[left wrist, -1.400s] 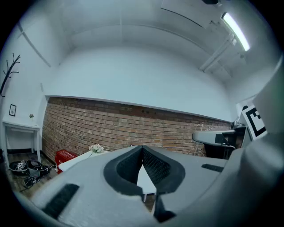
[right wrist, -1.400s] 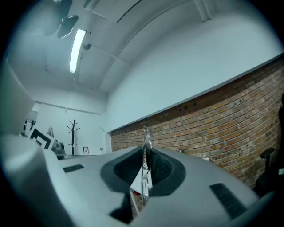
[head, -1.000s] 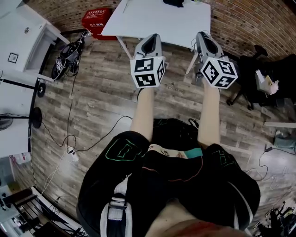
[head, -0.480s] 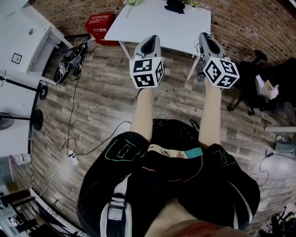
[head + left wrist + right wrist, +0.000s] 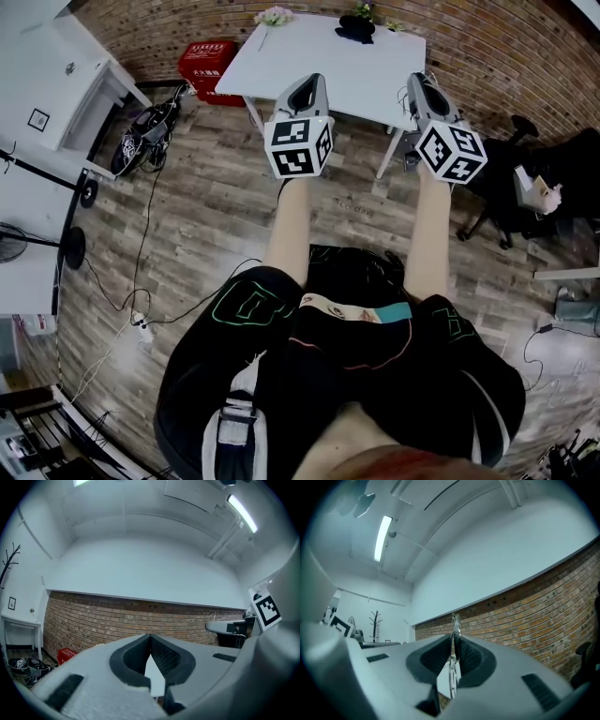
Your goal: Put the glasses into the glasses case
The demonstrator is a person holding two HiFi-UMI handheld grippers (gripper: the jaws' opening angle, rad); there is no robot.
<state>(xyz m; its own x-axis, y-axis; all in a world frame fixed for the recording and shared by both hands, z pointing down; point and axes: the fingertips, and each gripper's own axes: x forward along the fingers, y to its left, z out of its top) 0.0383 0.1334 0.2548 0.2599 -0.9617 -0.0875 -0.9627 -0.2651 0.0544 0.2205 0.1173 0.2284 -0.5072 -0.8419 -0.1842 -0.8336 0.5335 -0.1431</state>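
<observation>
Progress: early, nothing cased | right gripper [image 5: 453, 641] pinches a thin metal frame, apparently the glasses [image 5: 451, 679], short of the white table [image 5: 309, 47] | left gripper [image 5: 150, 639] pressed together, empty | dark thing [image 5: 356, 29] at table's far edge, possibly the case

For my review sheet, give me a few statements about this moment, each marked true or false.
1. The right gripper is clamped on thin metal-framed glasses. True.
2. The left gripper holds a glasses case. False: its jaws are together with nothing between them.
3. A red plastic crate sits on the white table. False: it stands on the floor beside the table.
4. A dark object lies at the table's far edge. True.
</observation>
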